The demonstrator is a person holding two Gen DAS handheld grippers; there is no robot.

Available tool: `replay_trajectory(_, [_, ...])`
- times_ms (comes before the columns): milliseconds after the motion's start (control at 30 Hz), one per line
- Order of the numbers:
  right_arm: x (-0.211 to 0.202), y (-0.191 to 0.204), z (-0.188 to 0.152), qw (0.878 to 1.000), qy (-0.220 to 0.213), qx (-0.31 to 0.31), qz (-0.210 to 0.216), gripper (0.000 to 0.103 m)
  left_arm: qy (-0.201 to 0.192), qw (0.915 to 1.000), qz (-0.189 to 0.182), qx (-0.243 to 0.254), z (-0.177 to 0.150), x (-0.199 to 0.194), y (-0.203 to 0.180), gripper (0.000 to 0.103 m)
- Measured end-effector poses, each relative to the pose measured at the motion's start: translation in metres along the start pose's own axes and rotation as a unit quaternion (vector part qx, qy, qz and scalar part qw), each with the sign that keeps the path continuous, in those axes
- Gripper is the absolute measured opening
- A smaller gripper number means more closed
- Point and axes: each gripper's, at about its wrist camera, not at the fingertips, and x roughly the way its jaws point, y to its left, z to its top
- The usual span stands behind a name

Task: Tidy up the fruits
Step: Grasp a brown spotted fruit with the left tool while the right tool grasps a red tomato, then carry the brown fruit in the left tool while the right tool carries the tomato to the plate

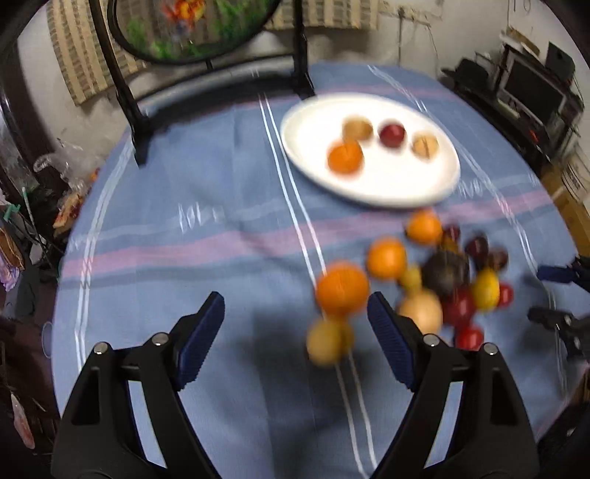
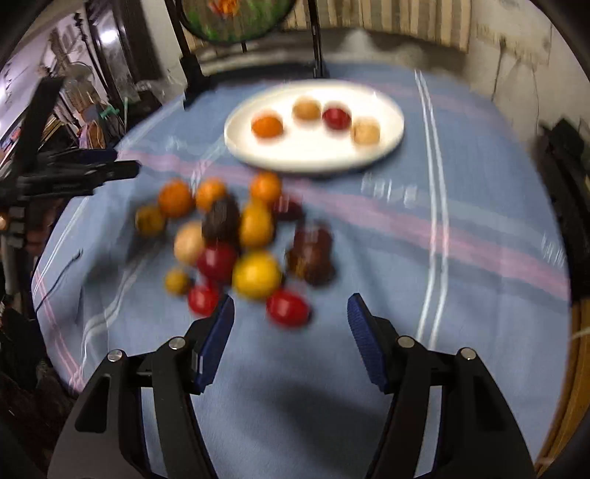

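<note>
Lived-in home, round table (image 1: 221,228) in striped cloth, cluttered shelves (image 1: 534,95), curtain (image 2: 387,18)

One white plate (image 2: 313,154) holding four fruits: one orange (image 2: 267,126), two tan ones (image 2: 306,109), one red (image 2: 336,117). Loose pile on the striped cloth (image 2: 461,206), counts approximate, frames are blurred: about four orange fruits (image 2: 175,198), two larger yellow ones (image 2: 256,274), two small yellow-brown ones (image 2: 149,220), one tan (image 2: 188,243), three bright red (image 2: 288,307), and three or so dark purple-brown ones (image 2: 311,254). Roughly fifteen loose in total. Two grippers in view, left gripper (image 1: 295,331) and right gripper (image 2: 291,331).
</note>
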Motion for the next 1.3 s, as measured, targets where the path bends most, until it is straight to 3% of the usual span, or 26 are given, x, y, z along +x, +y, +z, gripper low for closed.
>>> replay_trajectory(267, [0.028, -0.002, 0.008, 1.000, 0.012, 0.015, -0.008, 0.053, 0.037, 0.9991, -0.012, -0.019, -0.032, 0.014, 0.000, 0.081])
replay_trajectory(467, [0.042, -0.002, 0.012, 0.999, 0.030, 0.019, 0.009, 0.033, 0.048, 0.9981, -0.022, -0.032, -0.029, 0.029, 0.001, 0.081])
replay_trajectory(600, [0.025, -0.008, 0.006, 0.999, 0.022, 0.031, 0.020, 0.032, 0.048, 0.9985, -0.016, -0.022, -0.022, 0.044, -0.008, 0.081])
replay_trajectory(667, [0.019, -0.012, 0.004, 0.999, 0.019, 0.043, 0.022, 0.032, 0.051, 0.9985, -0.010, -0.017, -0.020, 0.050, -0.011, 0.079])
replay_trajectory(700, [0.016, -0.014, 0.003, 0.998, 0.018, 0.049, 0.022, 0.032, 0.054, 0.9984, -0.008, -0.014, -0.018, 0.056, -0.012, 0.070])
replay_trajectory(733, [0.015, -0.015, 0.002, 0.998, 0.017, 0.053, 0.022, 0.032, 0.060, 0.9981, -0.009, -0.012, -0.016, 0.060, -0.012, 0.054])
replay_trajectory(800, [0.012, -0.015, 0.001, 0.998, 0.015, 0.059, 0.022, 0.033, 0.066, 0.9971, -0.036, -0.014, -0.014, 0.064, -0.013, 0.038])
replay_trajectory(1067, [0.005, -0.011, 0.002, 0.997, 0.008, 0.065, 0.031, 0.033, 0.054, 0.9981, -0.029, 0.001, -0.015, 0.040, -0.018, 0.037])
replay_trajectory(1300, [-0.027, -0.006, 0.031, 0.996, -0.038, 0.055, 0.052, 0.033, -0.004, 0.9993, -0.037, -0.008, 0.018, -0.014, -0.012, 0.037])
